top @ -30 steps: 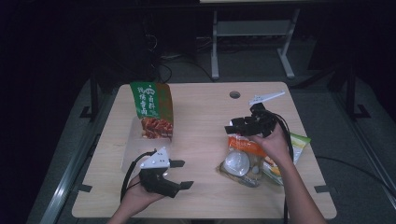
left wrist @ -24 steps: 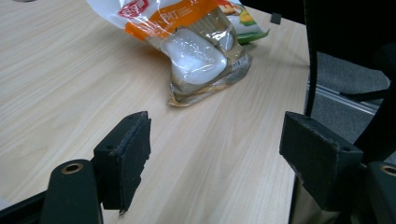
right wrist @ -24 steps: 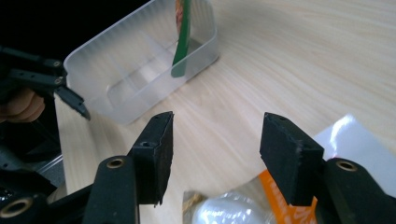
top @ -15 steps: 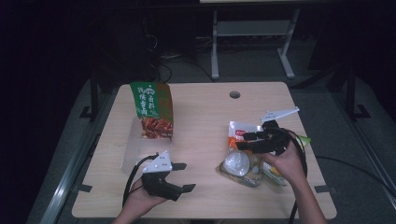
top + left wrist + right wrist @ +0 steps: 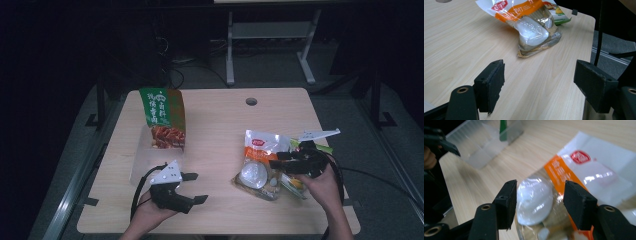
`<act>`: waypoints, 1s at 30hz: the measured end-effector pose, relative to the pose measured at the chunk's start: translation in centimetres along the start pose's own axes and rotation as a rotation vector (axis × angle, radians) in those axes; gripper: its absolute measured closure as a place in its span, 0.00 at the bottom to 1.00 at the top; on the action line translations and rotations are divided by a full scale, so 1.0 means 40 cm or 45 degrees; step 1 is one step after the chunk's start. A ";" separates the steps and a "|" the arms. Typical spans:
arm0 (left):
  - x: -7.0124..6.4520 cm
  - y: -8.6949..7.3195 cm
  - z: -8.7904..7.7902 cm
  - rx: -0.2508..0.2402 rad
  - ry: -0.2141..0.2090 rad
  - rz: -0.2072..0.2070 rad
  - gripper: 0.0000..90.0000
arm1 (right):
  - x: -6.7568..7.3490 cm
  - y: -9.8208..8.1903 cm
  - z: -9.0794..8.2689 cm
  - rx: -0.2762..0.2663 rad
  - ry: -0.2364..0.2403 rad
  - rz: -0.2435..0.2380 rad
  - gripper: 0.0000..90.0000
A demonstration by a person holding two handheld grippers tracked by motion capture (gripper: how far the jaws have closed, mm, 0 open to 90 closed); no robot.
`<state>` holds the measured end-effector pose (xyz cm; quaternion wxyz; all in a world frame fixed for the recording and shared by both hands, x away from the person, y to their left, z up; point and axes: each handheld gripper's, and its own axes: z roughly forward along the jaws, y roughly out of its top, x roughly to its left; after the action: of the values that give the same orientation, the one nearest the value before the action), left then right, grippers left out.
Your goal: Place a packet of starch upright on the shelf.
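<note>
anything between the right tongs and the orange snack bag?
Nothing visible. The right tongs hang open right over the orange bag, jaws either side of its white bulge, pads not yet pressing. The green bag in the clear bin stands well off to the side.

Dim room, lit tabletop, glare, blur

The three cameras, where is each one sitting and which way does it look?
High view: above the person's side, looking forward and down on the table; both hands and claws show.
Left gripper view: rides the left claw, looking across the table at the orange snack bag.
Right gripper view: rides the right claw, close over that bag.
Shared: the orange snack bag shows in all three.
</note>
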<state>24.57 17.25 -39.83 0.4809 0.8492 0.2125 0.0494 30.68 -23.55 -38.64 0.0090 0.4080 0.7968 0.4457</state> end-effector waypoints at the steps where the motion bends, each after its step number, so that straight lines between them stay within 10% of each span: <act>1: 0.000 0.000 0.001 0.003 -0.002 0.000 0.27 | -0.003 -0.005 -0.005 -0.012 -0.009 -0.001 0.48; 19: -0.022 0.005 0.024 0.019 -0.031 0.031 0.27 | -0.080 -0.067 -0.017 -0.044 -0.161 0.146 0.53; 30: -0.024 0.001 0.037 0.020 -0.047 0.005 0.27 | -0.104 -0.049 0.018 -0.107 -0.135 0.168 0.70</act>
<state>24.15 15.66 -40.46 0.4780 0.8541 0.2022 0.0331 32.48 -26.33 -41.94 0.0390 0.4818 0.7472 0.4562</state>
